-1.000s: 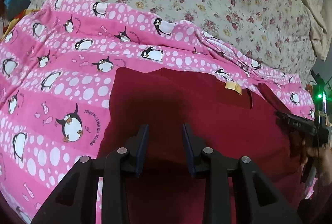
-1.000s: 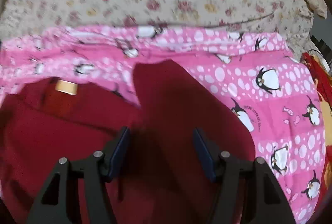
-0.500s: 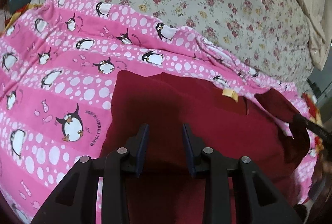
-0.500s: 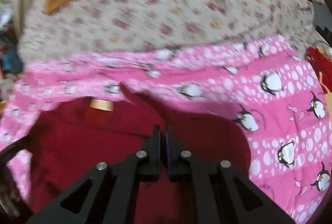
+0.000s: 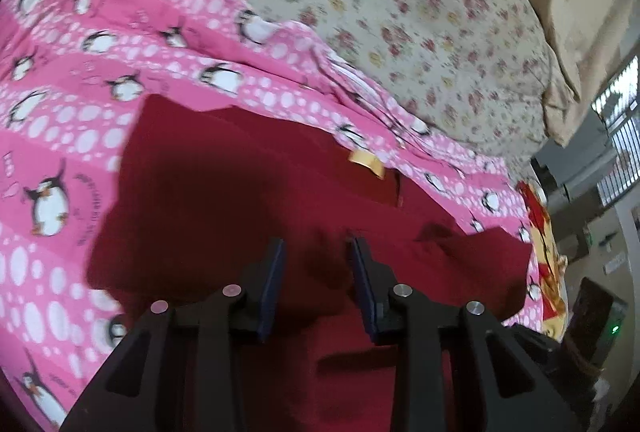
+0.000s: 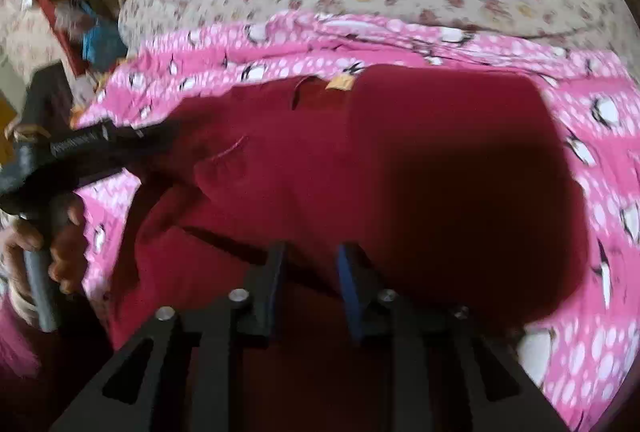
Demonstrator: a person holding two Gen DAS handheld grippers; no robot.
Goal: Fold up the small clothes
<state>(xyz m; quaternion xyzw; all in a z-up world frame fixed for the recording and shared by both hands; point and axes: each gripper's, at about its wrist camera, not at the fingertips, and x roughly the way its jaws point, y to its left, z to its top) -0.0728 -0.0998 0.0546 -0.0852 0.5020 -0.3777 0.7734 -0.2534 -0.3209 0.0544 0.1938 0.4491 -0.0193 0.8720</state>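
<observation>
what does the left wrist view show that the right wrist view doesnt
Only the left wrist view shows the barred window, the yellow and red cloth at the bed's right edge and the beige pillow.

Only the right wrist view shows the left tongs from outside, reaching onto the garment, the hand gripping their handle, and blurred clutter beside the bed.

Both show the dark red garment with its tan neck label, lying on the pink penguin sheet over the floral bedspread.

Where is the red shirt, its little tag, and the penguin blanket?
red shirt [image 5: 248,192]: left wrist view, flat middle.
tag [image 5: 366,162]: left wrist view, tan label at collar.
penguin blanket [image 5: 60,136]: left wrist view, pink area left of shirt.
</observation>
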